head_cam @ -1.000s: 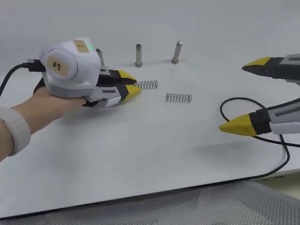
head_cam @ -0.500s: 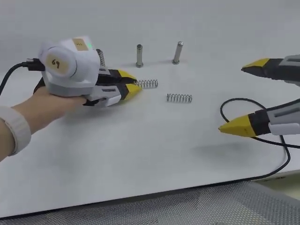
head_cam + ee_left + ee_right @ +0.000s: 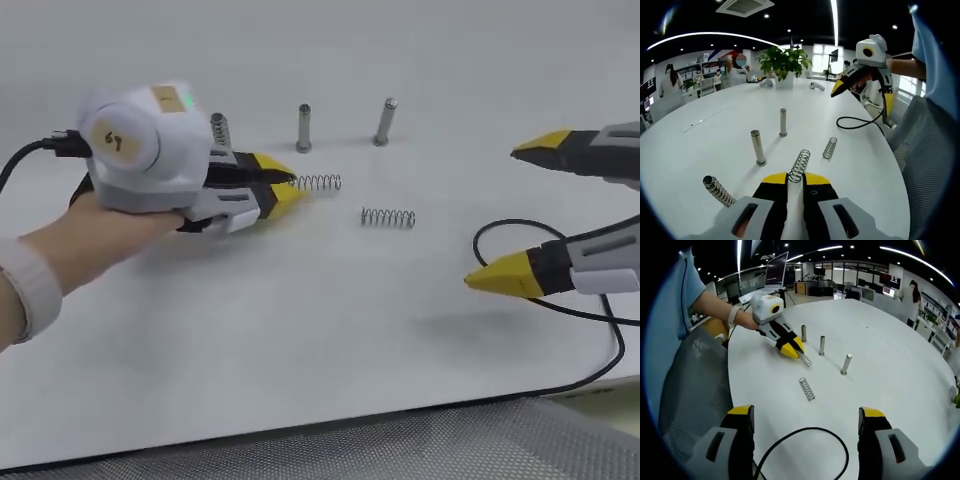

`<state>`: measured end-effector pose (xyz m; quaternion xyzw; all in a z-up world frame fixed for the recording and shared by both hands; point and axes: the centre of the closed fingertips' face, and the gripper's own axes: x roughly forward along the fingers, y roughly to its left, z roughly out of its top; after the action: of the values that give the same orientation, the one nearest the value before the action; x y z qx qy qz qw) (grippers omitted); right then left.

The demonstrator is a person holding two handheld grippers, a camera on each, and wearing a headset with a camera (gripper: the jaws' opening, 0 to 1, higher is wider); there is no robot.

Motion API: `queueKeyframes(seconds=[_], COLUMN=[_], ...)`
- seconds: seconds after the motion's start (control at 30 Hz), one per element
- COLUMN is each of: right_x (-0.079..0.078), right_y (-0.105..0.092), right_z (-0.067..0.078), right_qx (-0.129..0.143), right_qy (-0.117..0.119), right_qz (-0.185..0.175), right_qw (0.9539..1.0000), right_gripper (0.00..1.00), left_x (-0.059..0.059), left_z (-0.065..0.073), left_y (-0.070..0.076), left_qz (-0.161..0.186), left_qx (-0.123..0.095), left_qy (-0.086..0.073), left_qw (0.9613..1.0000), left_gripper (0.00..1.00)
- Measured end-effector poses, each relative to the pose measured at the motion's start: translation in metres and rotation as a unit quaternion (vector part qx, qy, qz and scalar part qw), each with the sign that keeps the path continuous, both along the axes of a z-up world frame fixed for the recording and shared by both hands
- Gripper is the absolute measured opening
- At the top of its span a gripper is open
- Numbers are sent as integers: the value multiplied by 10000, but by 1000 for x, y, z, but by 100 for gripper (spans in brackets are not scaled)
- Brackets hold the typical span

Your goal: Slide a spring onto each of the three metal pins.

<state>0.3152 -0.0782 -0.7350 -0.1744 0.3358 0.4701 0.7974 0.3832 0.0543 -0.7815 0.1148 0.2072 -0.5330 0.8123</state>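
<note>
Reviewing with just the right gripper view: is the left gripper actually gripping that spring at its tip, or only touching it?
Observer: Gripping. The left gripper view shows the left gripper shut on the held spring's near end.
Operator: And the pin behind it? Too small in mine.
Observer: A coil covers that nearest pin; the middle pin and far pin are bare.

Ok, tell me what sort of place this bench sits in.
Most likely an open-plan office or lab. The work lies on a long white table, with a potted plant at its far end, a mesh chair beside it, and monitors under strip ceiling lights beyond.
</note>
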Motion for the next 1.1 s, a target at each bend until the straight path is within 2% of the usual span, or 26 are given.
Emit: queueKeyframes(seconds=[0.17,0.37,0.83,1.1], right_x=[1,1,2,2], right_y=[2,8,19,34], right_z=[3,7,14,24], right_qx=[9,32,128,254], right_qy=[-46,-102,-186,-278], right_qz=[50,109,258,416], right_qw=[10000,9999,9994,9984], right_gripper=[84,82,78,72], left_x=[-6,-19,-33,-43], left_z=[10,24,38,51], left_y=[-2,-5,-5,-4], left_qz=[-4,-176,-323,-363], left_qx=[-135,-304,-431,-521], left_qy=[-12,-38,-69,-124], left_qw=[9999,9994,9985,9979], left_gripper=[3,3,3,3])
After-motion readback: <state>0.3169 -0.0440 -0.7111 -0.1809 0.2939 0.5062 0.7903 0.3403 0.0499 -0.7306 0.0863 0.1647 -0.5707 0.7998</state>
